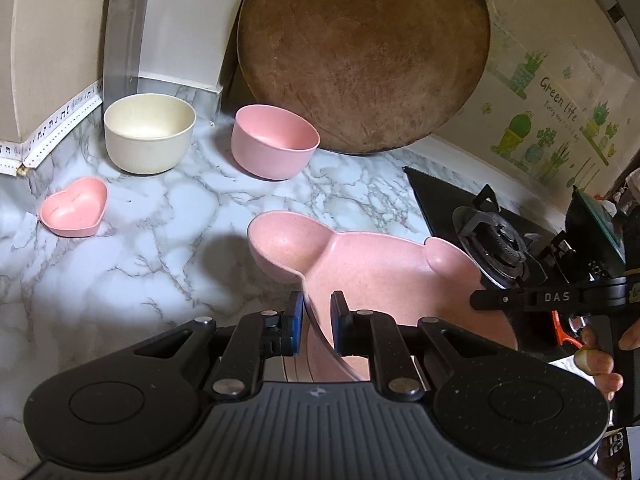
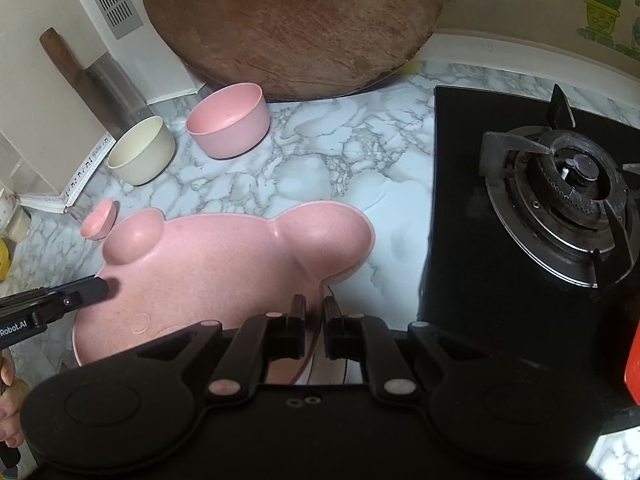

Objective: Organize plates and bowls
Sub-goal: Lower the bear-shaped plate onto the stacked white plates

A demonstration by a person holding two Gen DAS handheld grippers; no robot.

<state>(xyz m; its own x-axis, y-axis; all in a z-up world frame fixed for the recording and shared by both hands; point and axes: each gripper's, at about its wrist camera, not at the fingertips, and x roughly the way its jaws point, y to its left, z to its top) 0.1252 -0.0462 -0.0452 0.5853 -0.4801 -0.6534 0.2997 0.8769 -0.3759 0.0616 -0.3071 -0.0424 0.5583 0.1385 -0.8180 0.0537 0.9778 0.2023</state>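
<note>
Plates: one pink bear plate
Bowls: two, cream and pink
Heart dish: one
Left tongs: pinching plate rim
Right tongs: pinching opposite rim

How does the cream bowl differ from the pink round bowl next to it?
Colour: the cream bowl is pale cream, the pink round bowl is pink. Pose: the cream bowl stands upright, while the pink round bowl looks tipped toward the camera. Place: the cream bowl is near the wall corner, the pink round bowl is by the wooden board. Both are round, deep, empty and rest on the marble counter.
</note>
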